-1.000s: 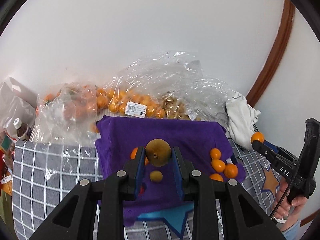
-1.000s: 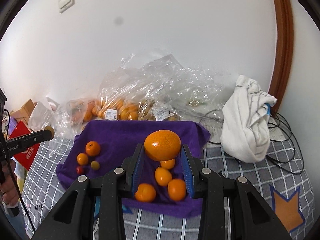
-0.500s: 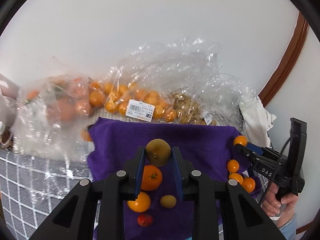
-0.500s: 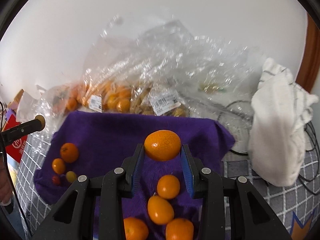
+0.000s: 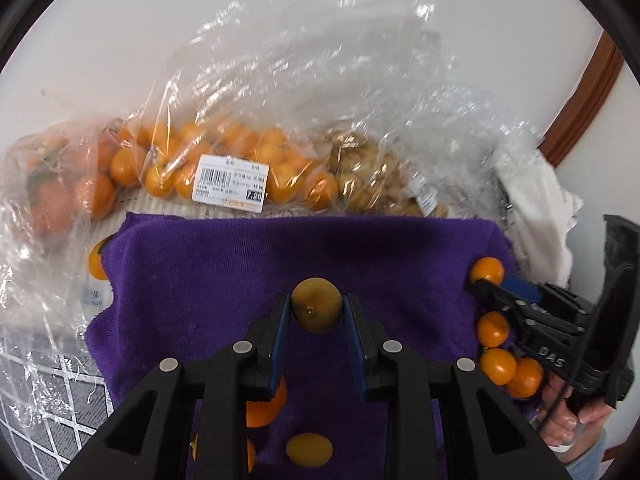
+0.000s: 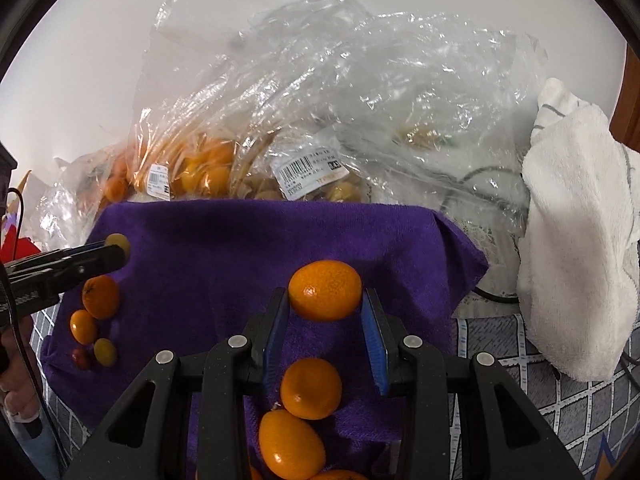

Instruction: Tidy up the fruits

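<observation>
My left gripper (image 5: 316, 314) is shut on a small olive-yellow round fruit (image 5: 316, 309), held above the purple towel (image 5: 248, 264). Below it on the towel lie an orange (image 5: 266, 402) and another yellow fruit (image 5: 309, 450). My right gripper (image 6: 325, 294) is shut on an orange mandarin (image 6: 325, 290) over the towel's (image 6: 248, 248) right part, with two more oranges (image 6: 310, 388) under it. In the right wrist view the left gripper (image 6: 116, 250) reaches in from the left above an orange (image 6: 101, 296), a smaller orange (image 6: 83, 326), a yellow fruit (image 6: 105, 352) and a red one (image 6: 81, 358).
Clear plastic bags of oranges (image 5: 224, 160) and brownish fruit (image 5: 372, 184) lie behind the towel against the white wall. A white cloth (image 6: 576, 248) and cables sit at the right. The grey checked cover (image 6: 536, 368) shows around the towel. A hand (image 5: 568, 428) holds the right gripper.
Both grippers have sunk and moved forward over the purple towel, which now looks larger and closer. Each still holds its fruit.
</observation>
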`<state>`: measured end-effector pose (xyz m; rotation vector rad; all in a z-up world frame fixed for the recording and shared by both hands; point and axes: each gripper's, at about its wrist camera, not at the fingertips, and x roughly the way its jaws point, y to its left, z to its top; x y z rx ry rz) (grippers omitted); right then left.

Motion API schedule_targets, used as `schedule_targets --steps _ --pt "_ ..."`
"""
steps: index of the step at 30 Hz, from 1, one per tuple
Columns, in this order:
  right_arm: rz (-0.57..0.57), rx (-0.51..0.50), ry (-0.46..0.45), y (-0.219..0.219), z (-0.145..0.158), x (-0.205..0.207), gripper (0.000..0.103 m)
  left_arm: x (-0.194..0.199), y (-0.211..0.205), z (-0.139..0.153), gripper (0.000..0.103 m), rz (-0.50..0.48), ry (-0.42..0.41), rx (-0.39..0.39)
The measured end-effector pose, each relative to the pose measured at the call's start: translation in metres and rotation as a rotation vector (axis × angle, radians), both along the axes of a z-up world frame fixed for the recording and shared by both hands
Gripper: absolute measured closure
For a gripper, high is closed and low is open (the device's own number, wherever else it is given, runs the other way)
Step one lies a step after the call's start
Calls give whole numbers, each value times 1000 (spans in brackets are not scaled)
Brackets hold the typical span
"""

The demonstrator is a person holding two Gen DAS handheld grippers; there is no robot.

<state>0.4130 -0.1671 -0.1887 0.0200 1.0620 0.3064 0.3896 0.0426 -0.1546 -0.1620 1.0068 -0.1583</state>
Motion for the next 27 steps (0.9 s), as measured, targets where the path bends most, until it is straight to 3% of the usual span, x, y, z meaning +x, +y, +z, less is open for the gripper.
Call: schedule_targets --steps 14,19,27 --pt "7 -20 -42 0 20 -16 58 8 -12 -17 77 -11 76 53" --pt "-6 -28 -68 -3 41 -37 58 -4 -14 0 71 -4 70 46" --pt "-60 -31 -116 -16 95 -88 57 -65 -16 41 62 -8 6 38"
